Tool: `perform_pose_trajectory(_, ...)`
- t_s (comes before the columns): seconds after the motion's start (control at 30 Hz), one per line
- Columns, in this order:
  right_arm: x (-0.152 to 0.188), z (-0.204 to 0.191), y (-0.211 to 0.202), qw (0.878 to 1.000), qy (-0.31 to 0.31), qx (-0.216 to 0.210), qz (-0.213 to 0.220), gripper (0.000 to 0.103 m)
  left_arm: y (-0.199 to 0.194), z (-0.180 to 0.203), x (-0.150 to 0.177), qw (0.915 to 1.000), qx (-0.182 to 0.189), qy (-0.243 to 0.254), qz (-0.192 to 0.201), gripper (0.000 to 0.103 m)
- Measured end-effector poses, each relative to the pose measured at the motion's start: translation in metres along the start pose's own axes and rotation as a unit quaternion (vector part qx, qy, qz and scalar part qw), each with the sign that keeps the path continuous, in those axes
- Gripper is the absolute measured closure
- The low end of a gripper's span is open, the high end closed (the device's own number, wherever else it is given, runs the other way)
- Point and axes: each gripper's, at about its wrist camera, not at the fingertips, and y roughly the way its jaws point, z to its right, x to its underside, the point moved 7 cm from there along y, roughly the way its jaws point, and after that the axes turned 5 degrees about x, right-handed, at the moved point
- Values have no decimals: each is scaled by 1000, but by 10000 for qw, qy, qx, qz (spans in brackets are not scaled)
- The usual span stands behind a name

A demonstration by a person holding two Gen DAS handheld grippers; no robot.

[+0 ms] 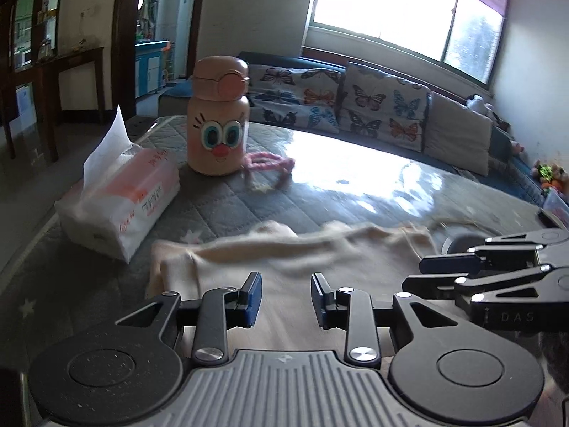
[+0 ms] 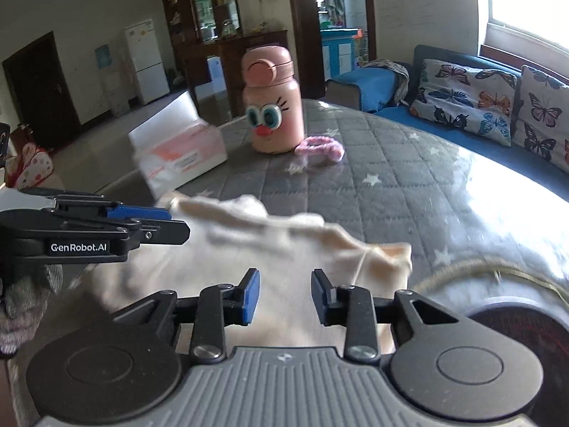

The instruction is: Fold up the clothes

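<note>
Standing apart with nothing pinched, the jaws of the left gripper [image 1: 286,297] and right gripper [image 2: 284,297] are seen above the cream garment [image 1: 284,259], spread near the table's [image 1: 355,178] front edge; folding is judged barely begun.

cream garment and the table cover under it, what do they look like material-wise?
Cream garment: soft matte knit or fleece, probably cotton; limp rumpled edges, though blurred. Table cover: grey quilted fabric with stitched diamonds and white stars, apparently under a clear glossy sheet, given the window glare.
</note>
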Motion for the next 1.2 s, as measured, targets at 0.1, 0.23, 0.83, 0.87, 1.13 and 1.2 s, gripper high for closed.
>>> perform_pose_trajectory(0.1, 16, -4, -15, 10000, -45, -11, -56, 71, -11, 6, 16, 10000, 39, 48, -70, 70)
perform_pose_trajectory(0.23, 40, -2, -24, 9999, -10, 49, -138, 71, -17, 5, 33, 9999, -11, -24, -170, 70)
perform_pose_trajectory(0.83, 53, 9, -31, 9994, 291, 206, 21, 57, -37, -13, 53, 9985, -191, -510, -78, 62)
perform_pose_trajectory(0.87, 53, 7, -35, 9994, 276, 207, 54, 52, -39, -11, 53, 9985, -194, -509, -61, 57)
perform_pose_trajectory(1.13, 64, -7, -55, 9989, 21, 383, 254, 24, -52, 1, 62, 9985, -337, -422, -87, 32)
perform_pose_trajectory(1.2, 68, -9, -58, 9988, 27, 402, 267, 21, -54, 3, 65, 9984, -389, -398, -105, 29)
